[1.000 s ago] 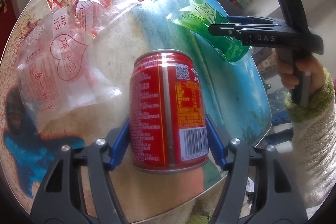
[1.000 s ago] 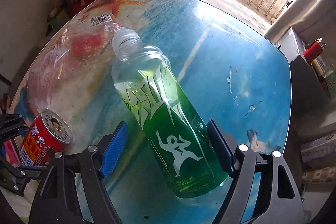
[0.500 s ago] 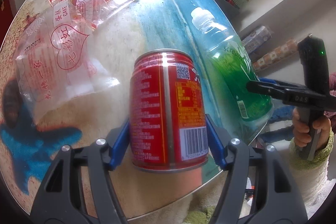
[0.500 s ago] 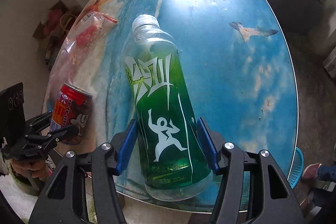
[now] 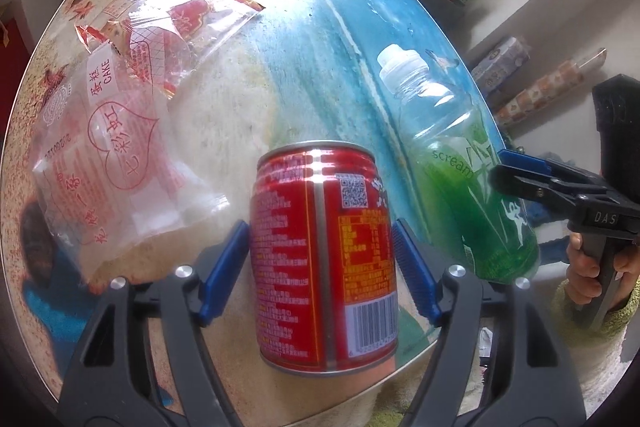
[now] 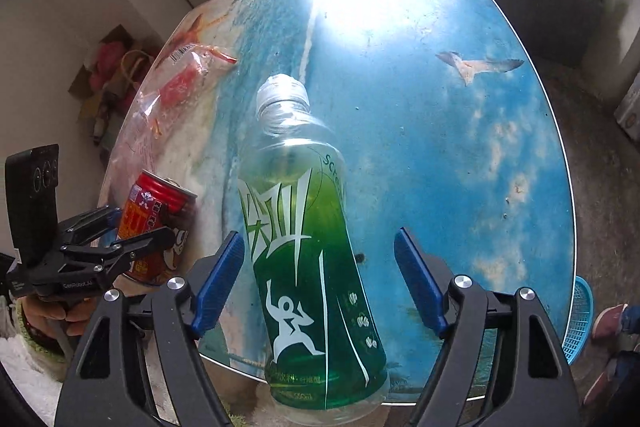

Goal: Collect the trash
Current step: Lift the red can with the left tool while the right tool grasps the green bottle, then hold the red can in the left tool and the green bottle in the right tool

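Note:
A red drink can [image 5: 324, 267] stands between the blue pads [image 5: 222, 267] of my left gripper [image 5: 318, 227], at the near edge of the beach-print table [image 5: 320, 47]. The jaws are opening and the pads are just off the can's sides. A green bottle [image 6: 312, 287] with a white cap lies between the fingers of my right gripper [image 6: 318, 239], its base past the table's front edge. Those jaws are opening too, with a clear gap at the right pad [image 6: 418, 283]. Clear plastic cake wrappers [image 5: 120, 131] lie on the table's left part.
A blue plastic basket [image 6: 580, 319] sits on the floor below the table's right edge, beside a person's shoes [image 6: 614, 323]. A dark cabinet [image 6: 548, 7] with a red flask stands behind the table. Boxes and bags [image 6: 108, 75] are stacked against the left wall.
Both pairs of jaws have widened. The can and the bottle have each slid lower between their pads. The right gripper swung the bottle round towards the table's front edge, close beside the can.

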The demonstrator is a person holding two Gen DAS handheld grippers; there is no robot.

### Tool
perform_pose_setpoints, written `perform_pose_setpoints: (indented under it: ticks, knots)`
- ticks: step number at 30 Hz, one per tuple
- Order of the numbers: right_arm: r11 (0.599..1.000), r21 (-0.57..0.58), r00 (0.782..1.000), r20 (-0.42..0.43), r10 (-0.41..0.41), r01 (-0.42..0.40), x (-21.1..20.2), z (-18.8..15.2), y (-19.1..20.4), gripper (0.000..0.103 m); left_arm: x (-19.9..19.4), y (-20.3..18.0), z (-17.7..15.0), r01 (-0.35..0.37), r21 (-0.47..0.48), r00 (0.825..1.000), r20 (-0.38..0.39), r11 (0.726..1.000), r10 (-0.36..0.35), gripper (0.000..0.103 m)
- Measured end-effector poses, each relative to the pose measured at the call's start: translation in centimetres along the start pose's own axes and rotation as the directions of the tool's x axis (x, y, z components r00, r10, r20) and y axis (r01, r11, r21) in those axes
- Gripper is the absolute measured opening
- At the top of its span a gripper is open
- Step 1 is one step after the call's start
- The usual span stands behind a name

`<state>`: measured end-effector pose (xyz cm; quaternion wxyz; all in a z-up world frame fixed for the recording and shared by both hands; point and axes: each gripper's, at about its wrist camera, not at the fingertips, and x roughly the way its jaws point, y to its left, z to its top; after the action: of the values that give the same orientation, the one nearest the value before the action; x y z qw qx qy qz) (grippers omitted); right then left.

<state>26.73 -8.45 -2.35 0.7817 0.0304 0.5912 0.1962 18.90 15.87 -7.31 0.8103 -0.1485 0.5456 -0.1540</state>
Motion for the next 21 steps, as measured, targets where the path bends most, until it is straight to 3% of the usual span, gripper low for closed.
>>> perform_pose_setpoints:
  ticks: [7,10,21]
  knots:
    - [0.997,0.031,0.997,-0.018,0.075,-0.074,2.5,0.6,0.6,0.074,0.4,0.4,0.5,0.014,-0.029,1.0,-0.005,0.999,-0.014,0.063]
    - [0.986,0.088,0.989,-0.014,0.146,-0.144,2.4,-0.2,-0.4,0.062,0.1,0.4,0.1,0.009,-0.033,1.0,0.001,0.999,-0.009,0.062]
    - [0.978,0.198,0.997,0.046,0.065,-0.073,0.0,-4.1,-2.7,0.061,-0.2,-0.3,-1.5,-0.008,-0.003,1.0,0.012,1.0,0.008,0.062]
